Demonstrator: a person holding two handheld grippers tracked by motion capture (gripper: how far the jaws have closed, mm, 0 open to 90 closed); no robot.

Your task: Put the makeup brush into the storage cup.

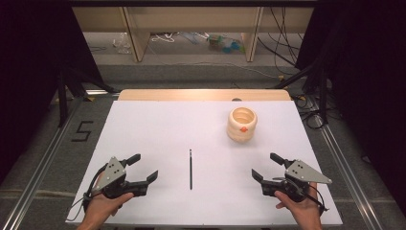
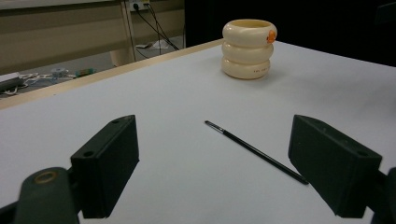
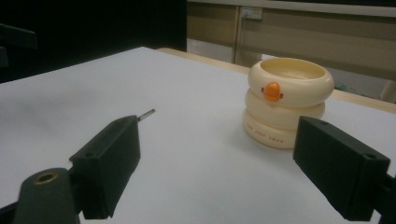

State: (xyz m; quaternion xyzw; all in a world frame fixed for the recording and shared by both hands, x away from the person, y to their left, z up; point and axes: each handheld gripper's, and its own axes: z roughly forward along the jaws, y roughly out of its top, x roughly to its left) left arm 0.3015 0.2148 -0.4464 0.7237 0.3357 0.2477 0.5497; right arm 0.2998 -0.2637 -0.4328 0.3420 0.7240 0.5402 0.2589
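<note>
Plainly, both sets of jaws stand wide and hold nothing; the left gripper [image 1: 141, 167] and the right gripper [image 1: 265, 166] rest low over the white table [image 1: 143, 129]. Between the two, well apart from either, lies the thin black brush [image 1: 190, 168] — in the left gripper view it runs ahead of the jaws, toward the right one; it looks light, stiff and slender, flat on the board, so likely hard to pinch; a hold across mid-shaft seems best. Beyond the right gripper's jaws stands the cream ringed holder [image 1: 242, 124] — rigid, smooth, open-topped.
</note>
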